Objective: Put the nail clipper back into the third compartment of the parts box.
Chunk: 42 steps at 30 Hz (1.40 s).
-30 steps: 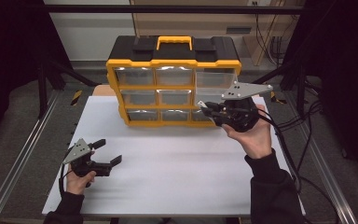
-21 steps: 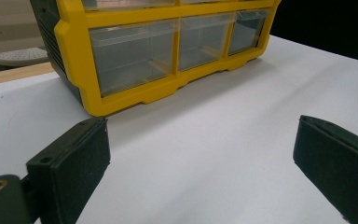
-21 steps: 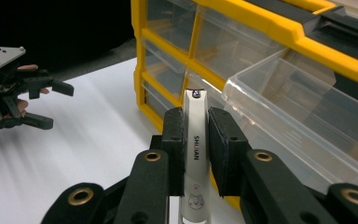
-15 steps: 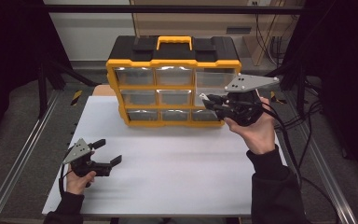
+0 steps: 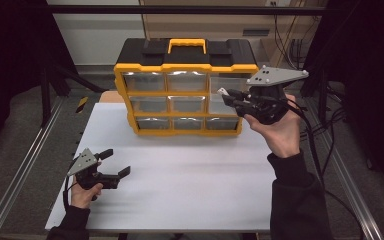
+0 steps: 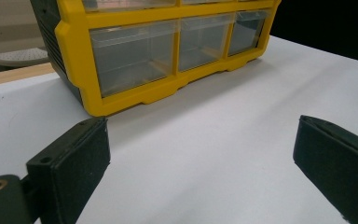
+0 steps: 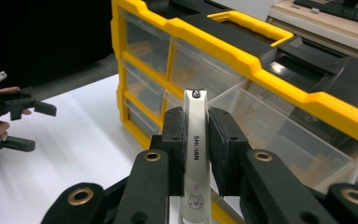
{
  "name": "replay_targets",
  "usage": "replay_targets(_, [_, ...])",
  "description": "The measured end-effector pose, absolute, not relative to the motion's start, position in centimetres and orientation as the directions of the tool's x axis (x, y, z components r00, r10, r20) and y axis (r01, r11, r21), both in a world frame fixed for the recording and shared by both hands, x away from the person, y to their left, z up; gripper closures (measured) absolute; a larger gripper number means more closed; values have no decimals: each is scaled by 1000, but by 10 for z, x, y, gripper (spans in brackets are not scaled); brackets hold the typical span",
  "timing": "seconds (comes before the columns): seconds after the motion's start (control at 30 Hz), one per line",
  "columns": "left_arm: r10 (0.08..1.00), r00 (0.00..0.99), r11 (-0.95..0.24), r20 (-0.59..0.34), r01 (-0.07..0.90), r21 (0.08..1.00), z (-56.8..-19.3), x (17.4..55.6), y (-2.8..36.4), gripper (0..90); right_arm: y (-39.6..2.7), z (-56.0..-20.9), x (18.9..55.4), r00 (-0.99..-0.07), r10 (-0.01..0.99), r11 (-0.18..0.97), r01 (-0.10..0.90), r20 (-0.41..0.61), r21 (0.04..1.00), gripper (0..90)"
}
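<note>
Nearest the person, the left tool (image 5: pixel 111 164) rested low on the white bench (image 5: pixel 190 185), its jaws spread wide with nothing between them; in the left gripper view they framed bare bench surface and the lower corner of the organizer. It had not shifted from where it sat a second earlier.

Farther off, the right tool (image 5: pixel 230 96) had climbed. A second earlier it hovered level with the bottom row of drawers at the organizer's right side; now it stood beside the upper rows, its tips close to the right-hand column. Its jaws were clamped on a slim white nail clipper (image 7: pixel 195 140), which stood upright between the pads in the right gripper view, its printed lettering facing the camera and its tip poking out past the jaw ends.

Beyond that tip stood the yellow and black drawer organizer (image 5: pixel 185 67), at the far middle of the bench. One clear drawer (image 7: pixel 279 135) in the right column looked pulled out, directly ahead of the clipper and slightly below its tip. The rise probably meant the clipper was being lifted to clear that drawer's front wall before being dropped in; it was not yet over the opening.
</note>
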<state>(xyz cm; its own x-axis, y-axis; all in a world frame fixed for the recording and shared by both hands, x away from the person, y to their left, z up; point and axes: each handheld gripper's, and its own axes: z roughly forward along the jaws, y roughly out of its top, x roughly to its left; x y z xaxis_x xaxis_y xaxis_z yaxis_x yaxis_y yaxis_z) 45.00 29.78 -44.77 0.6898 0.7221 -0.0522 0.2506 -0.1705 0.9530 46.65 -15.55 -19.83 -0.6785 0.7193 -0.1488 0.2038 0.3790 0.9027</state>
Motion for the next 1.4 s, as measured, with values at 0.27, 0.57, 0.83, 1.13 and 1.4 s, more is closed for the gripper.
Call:
replay_targets(0.27, [721,691,-171,-54,253,952,-448,450,298,34,-156,-194,476,-663,735,375,220,-143,901,774])
replay_targets(0.57, [721,690,-170,-54,252,953,-448,450,298,35,-155,-188,486,-649,747,369,223,-145,902,774])
replay_targets(0.83, [721,691,-171,-54,253,952,-448,450,298,34,-156,-185,493,-637,757,369,235,-144,899,774])
replay_targets(1.13, [721,691,-170,-54,252,953,-448,450,298,34,-159,-185,506,-617,774,364,253,-140,896,774])
replay_targets(1.4, [721,691,-170,-54,252,953,-448,450,298,34,-160,-187,516,-606,784,364,277,-133,889,774])
